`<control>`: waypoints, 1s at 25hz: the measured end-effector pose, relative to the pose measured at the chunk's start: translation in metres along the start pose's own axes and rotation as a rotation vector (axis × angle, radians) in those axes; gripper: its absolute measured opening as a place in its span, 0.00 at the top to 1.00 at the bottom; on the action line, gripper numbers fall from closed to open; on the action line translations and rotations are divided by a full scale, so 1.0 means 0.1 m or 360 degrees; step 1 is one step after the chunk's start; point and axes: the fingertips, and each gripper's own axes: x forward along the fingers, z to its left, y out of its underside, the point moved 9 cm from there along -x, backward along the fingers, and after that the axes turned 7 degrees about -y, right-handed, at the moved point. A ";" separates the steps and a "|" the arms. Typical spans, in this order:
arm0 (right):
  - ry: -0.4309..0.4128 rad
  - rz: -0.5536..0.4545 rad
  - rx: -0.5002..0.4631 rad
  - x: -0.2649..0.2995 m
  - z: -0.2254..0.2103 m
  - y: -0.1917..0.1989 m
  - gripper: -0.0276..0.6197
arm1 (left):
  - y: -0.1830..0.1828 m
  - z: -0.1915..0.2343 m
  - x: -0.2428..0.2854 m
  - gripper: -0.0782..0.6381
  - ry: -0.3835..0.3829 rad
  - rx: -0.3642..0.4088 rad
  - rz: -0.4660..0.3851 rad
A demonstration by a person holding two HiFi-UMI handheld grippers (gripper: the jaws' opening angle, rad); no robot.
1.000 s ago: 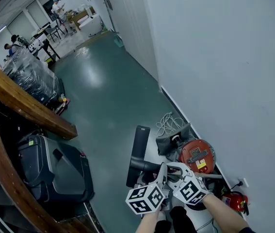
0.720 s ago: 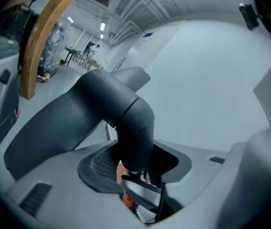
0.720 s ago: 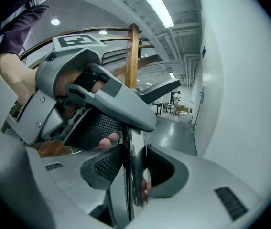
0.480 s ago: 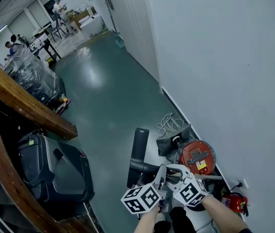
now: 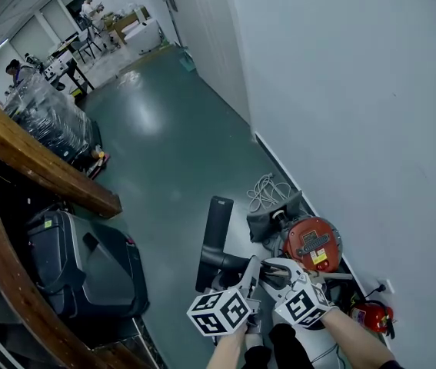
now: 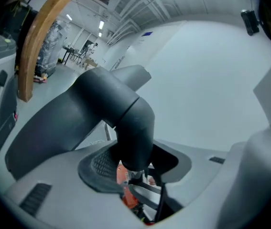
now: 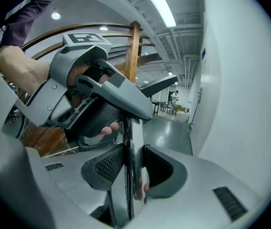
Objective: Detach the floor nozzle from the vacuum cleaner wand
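The black floor nozzle (image 5: 214,238) lies on the green floor. Its black elbow neck (image 5: 229,260) rises toward me and joins the chrome wand (image 7: 131,142). My left gripper (image 5: 250,270) is shut on that black neck (image 6: 130,123), which fills the space between its pads (image 6: 102,165). My right gripper (image 5: 268,275) sits just beside it on the right. Its jaws have just been closing, and the wand now stands between them with the pads (image 7: 107,165) against it. The right gripper view also shows the left gripper (image 7: 118,109) and a hand's fingertips close ahead.
A red canister vacuum (image 5: 311,244) stands by the white wall (image 5: 356,114), with a coiled white cable (image 5: 267,194) behind it. A small red object (image 5: 371,314) lies near a wall socket. A wooden rail (image 5: 41,167) and a dark case (image 5: 87,271) are on the left.
Both grippers stay at the joint of neck and wand. The head view has drifted slightly; nothing else has visibly moved.
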 end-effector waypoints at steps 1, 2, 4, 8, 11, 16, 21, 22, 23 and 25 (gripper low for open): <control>0.0002 0.0012 0.0001 0.00 0.00 -0.01 0.73 | 0.00 0.00 0.00 0.63 -0.0016 0.0038 -0.0007; 0.0002 0.0019 0.0005 0.00 0.01 -0.02 0.73 | 0.00 0.00 -0.01 0.63 -0.0018 0.0040 -0.0008; -0.0001 0.0019 0.0009 0.00 0.01 -0.02 0.73 | 0.01 0.02 0.00 0.63 0.0021 -0.0077 0.0012; -0.0006 0.0033 0.0009 0.01 0.02 -0.01 0.73 | 0.02 0.08 0.01 0.63 0.0044 -0.0210 0.0041; -0.0004 0.0038 0.0005 0.02 0.04 -0.01 0.73 | 0.02 0.04 -0.02 0.63 -0.0034 0.0003 -0.0004; 0.0003 0.0033 0.0010 0.06 0.04 0.00 0.73 | 0.02 0.12 -0.01 0.63 0.0047 -0.0233 0.0018; 0.0019 0.0034 0.0009 0.08 0.06 0.00 0.73 | 0.00 0.08 -0.03 0.63 -0.0074 -0.0031 -0.0027; 0.0022 0.0034 0.0009 0.08 0.06 0.00 0.73 | -0.01 0.07 -0.04 0.63 -0.0096 0.0027 -0.0029; 0.0024 0.0036 0.0008 0.08 0.06 0.00 0.73 | -0.01 0.06 -0.04 0.62 -0.0104 0.0062 -0.0022; 0.0026 0.0038 0.0008 0.09 0.06 -0.01 0.73 | -0.04 0.09 -0.03 0.62 -0.0070 0.0046 0.0018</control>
